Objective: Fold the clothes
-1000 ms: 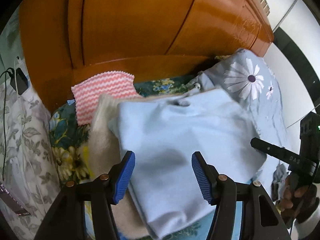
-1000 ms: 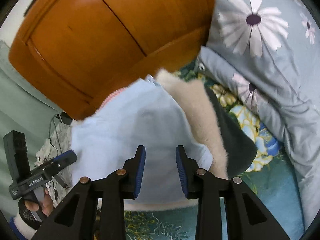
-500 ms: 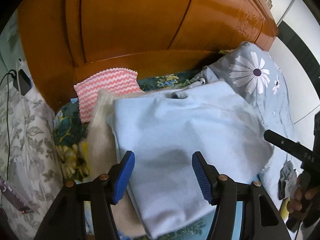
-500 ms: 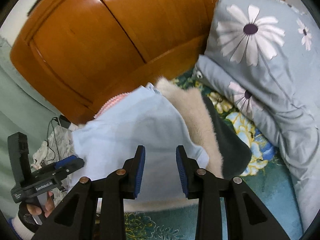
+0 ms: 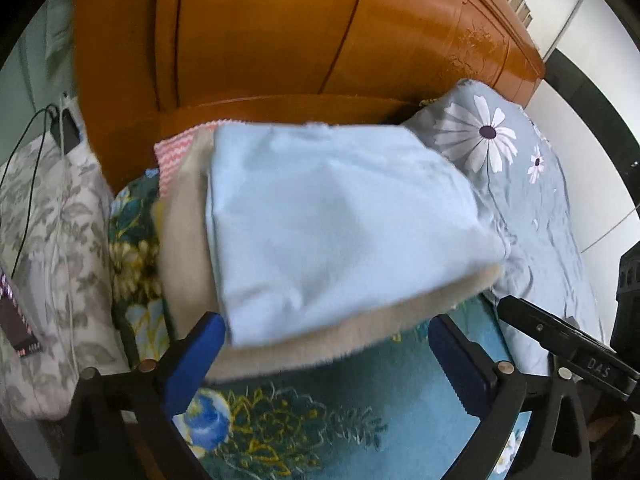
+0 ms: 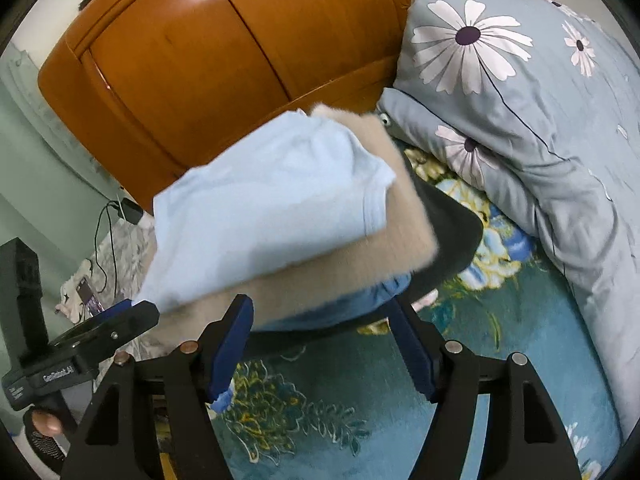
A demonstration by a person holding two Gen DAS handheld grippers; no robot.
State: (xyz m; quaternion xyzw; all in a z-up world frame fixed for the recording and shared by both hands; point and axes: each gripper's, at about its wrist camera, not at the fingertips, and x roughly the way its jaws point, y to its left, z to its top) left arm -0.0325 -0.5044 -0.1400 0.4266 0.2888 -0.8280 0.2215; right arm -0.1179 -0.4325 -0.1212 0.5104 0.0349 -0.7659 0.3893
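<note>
Clothes sit folded in a stack at the head of the bed, close against the wooden headboard (image 5: 280, 32): a light blue shirt (image 5: 336, 216) lies flat on top of a fluffy beige garment (image 6: 356, 264), with a dark piece (image 6: 452, 240) and a pink zigzag cloth (image 5: 172, 160) showing at the edges. To my eye the stack is parked there to keep the floral bedspread (image 5: 320, 412) free for the next item, and squared so it won't slump toward the daisy pillow (image 6: 500, 80) just beside it. Your left gripper (image 5: 326, 360) has its jaws opening, spread very wide, with only bedspread between the pads. Your right gripper (image 6: 322, 344) is opening too, less wide, gripping nothing, its tips just short of the stack's near edge.
</note>
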